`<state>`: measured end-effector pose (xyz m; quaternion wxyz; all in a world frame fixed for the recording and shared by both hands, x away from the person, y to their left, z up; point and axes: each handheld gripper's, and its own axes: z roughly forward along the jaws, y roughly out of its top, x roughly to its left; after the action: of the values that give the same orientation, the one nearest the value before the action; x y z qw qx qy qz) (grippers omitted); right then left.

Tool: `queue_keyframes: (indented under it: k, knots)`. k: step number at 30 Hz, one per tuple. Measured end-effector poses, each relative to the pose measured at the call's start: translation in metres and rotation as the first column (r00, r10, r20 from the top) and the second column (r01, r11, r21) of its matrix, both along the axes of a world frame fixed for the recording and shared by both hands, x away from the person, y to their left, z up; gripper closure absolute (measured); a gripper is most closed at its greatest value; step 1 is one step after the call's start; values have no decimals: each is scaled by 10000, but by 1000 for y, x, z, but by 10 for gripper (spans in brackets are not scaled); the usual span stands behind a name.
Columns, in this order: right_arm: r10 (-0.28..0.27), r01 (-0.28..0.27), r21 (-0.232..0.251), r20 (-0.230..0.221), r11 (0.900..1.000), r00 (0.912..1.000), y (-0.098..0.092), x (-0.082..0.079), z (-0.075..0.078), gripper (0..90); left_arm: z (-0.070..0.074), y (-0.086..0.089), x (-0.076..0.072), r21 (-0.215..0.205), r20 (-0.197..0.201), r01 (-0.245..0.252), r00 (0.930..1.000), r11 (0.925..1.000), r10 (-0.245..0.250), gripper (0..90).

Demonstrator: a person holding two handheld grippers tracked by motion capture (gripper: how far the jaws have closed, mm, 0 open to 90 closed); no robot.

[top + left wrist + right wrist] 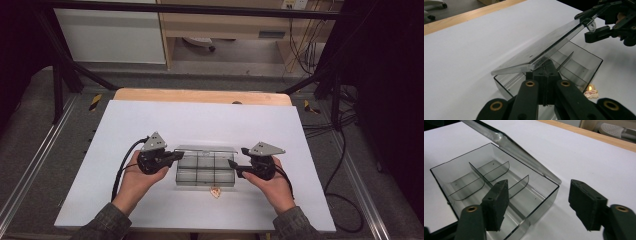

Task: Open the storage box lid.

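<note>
Two hand-held grippers flank the clear box (206, 169) mid-table (125, 125). Left hand-held gripper (176, 156): jaws clenched, pressed at the box's left end under the lid's corner. Lid (541, 48) tilted, partly raised. Right hand-held gripper (235, 165): released, jaws straddling the box's right wall without touching. Step, likely: opening the lid. Next: brace box, swing lid fully back. Small orange item (215, 191) lies just in front.
</note>
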<state>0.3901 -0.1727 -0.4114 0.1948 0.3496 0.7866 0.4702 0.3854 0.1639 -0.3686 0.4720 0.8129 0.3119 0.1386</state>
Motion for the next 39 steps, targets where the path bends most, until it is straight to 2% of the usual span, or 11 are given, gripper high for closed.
queue_keyframes:
  k: [5,14,19,22,27,29,30,31,34,37,39]
  knots:
    - [278,-274,-264,153,9993,9995,6,12,0,396,2,0,2,59,28,-11,10000,10000,10,900]
    - [594,-577,-336,497,9978,9970,13,27,5,491,6,1,4,136,33,5,10000,9999,-5,900]
    - [828,-815,-258,556,9963,9950,15,30,4,581,5,1,3,160,3,36,10000,9999,-36,900]
    - [883,-863,-339,610,9957,9942,15,30,4,596,4,4,3,181,-10,15,10000,9998,-15,900]
    - [889,-866,-376,644,9955,9940,14,30,5,611,-2,12,4,622,9,-71,10000,9980,70,900]
    - [898,-873,-396,660,9954,9938,15,30,5,612,-7,17,7,903,95,-384,9992,9952,376,900]
    - [908,-882,-407,657,9953,9937,15,30,5,613,-9,20,9,877,58,-560,9984,9946,557,897]
    - [921,-894,-423,659,9951,9936,15,31,6,614,-11,22,12,735,-2,-677,9977,9950,679,880]
    - [956,-929,-443,649,9947,9933,15,31,6,615,-17,26,19,602,-41,-952,9954,9936,957,699]
    - [971,-945,-434,648,9946,9932,15,31,6,615,-22,24,23,770,184,-820,9966,9937,808,526]
    - [973,-946,-441,655,9945,9931,15,31,6,617,-23,19,26,795,296,-683,9974,9945,661,443]
